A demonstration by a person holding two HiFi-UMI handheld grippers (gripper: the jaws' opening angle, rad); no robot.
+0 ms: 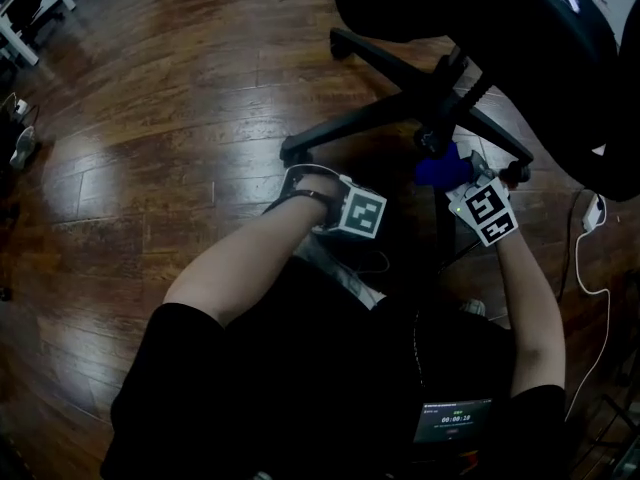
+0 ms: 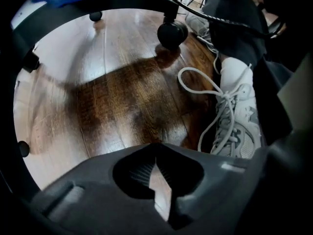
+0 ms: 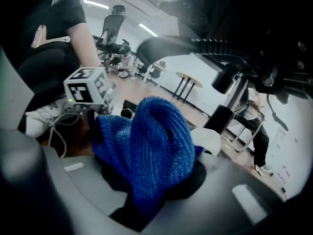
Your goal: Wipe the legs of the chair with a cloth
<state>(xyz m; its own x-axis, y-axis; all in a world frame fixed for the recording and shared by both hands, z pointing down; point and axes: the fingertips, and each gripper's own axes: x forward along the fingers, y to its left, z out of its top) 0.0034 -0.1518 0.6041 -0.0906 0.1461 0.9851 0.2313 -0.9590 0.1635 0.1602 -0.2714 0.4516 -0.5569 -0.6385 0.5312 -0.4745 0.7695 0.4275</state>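
- Cloth (image 3: 146, 151) is pinched in our right gripper (image 3: 151, 190) at the chair legs (image 1: 350, 128): wiping step.
- Our left gripper (image 2: 157, 187) is pressed together, empty.
- Next we press the cloth along a leg.

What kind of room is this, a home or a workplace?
Most likely an office or workroom: a wheeled swivel chair stands on a polished wooden floor, and the right gripper view shows more office chairs and a round table.

Black short-sleeved top (image 1: 250, 388), white laced sneaker (image 2: 238, 112) (grey tongs (image 2: 156, 163), black-and-white marker cubes (image 1: 362, 215)).
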